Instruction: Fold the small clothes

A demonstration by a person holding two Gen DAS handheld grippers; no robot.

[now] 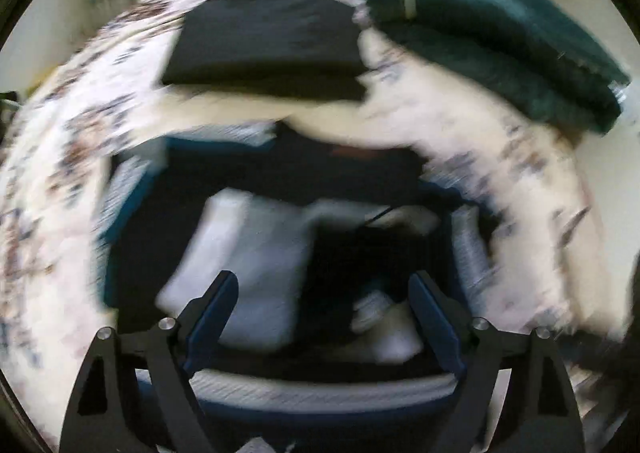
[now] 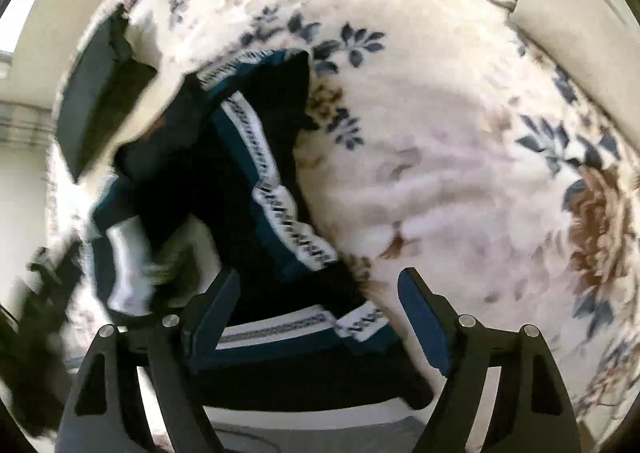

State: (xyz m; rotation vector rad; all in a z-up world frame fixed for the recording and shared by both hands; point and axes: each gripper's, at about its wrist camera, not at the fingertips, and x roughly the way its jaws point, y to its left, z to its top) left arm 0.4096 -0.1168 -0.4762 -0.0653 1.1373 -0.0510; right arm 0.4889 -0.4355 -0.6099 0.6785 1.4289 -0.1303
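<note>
Both sets of jaws stand wide with nothing between them, the left gripper [image 1: 322, 293] and the right gripper [image 2: 320, 293] hanging over a dark garment [image 2: 256, 181] with white lettered bands, crumpled on the flowered bed cover [image 2: 460, 141]. It looks like a new piece just begun: next, pinch its edges and spread it flat. Farther off lie a black folded piece [image 1: 268, 45] and a green one [image 1: 492, 37].

Soft daylight, heavy motion blur, fisheye-warped edges in both views.
</note>
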